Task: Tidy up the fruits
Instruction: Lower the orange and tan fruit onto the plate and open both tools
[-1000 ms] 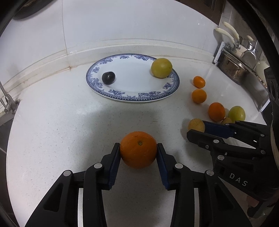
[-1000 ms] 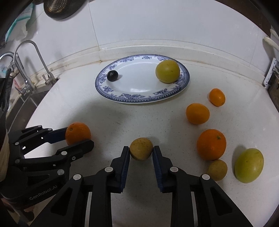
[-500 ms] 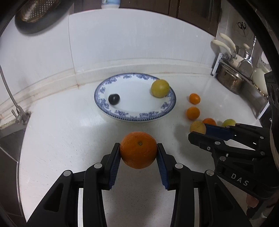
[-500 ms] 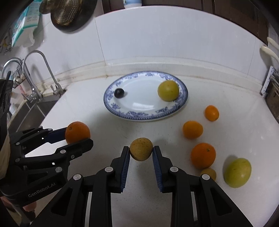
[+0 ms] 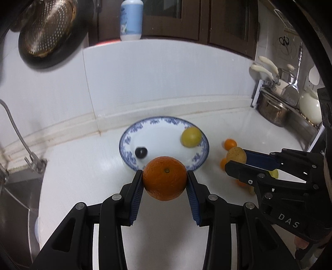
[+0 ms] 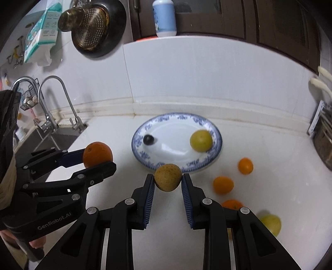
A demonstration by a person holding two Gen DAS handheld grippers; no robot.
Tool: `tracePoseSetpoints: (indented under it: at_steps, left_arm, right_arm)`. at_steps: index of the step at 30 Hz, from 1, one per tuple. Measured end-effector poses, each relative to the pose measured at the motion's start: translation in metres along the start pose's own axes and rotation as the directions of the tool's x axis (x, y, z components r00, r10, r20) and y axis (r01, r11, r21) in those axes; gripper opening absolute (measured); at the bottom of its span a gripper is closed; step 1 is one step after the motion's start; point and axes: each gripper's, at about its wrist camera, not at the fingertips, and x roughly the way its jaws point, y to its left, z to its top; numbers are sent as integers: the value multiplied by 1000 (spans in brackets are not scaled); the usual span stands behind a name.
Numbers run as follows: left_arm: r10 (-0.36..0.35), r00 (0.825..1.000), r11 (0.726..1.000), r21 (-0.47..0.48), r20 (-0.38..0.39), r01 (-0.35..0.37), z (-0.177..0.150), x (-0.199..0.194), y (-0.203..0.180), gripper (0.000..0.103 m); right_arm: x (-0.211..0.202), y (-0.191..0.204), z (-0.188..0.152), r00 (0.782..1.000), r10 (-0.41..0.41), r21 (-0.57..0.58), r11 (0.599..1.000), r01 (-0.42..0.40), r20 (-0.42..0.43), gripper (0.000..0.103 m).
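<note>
My left gripper (image 5: 165, 179) is shut on a large orange (image 5: 165, 178) and holds it above the white counter; it also shows in the right wrist view (image 6: 97, 154). My right gripper (image 6: 168, 178) is shut on a small brownish-yellow fruit (image 6: 168, 177), also lifted. A blue-patterned plate (image 6: 215, 152) sits by the back wall with a dark plum (image 6: 148, 139) and a yellow-green fruit (image 6: 201, 140) on it. Small oranges (image 6: 245, 165) (image 6: 223, 184) (image 6: 232, 204) and another yellow-green fruit (image 6: 270, 224) lie on the counter to the right.
A sink with faucets (image 6: 62, 99) is at the left. A metal strainer (image 6: 93, 27) hangs on the wall and a bottle (image 6: 165, 17) stands on the ledge. A rack with pots (image 5: 276, 110) stands at the right.
Both grippers have risen well above the counter with their fruits still held. The plate and loose fruits now look smaller and farther below.
</note>
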Motion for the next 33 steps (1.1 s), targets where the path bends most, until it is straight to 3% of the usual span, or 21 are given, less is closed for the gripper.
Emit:
tracePoseSetpoints:
  at_steps: [13, 33]
  left_arm:
    - [17, 999, 1000, 4, 51, -17, 36, 6, 5, 40]
    - [22, 1000, 1000, -4, -7, -22, 80, 63, 28, 40]
  right_arm:
    - [-1, -9, 40, 998, -5, -24, 1000, 6, 67, 28]
    - [61, -31, 94, 1000, 0, -40, 999, -1, -9, 28]
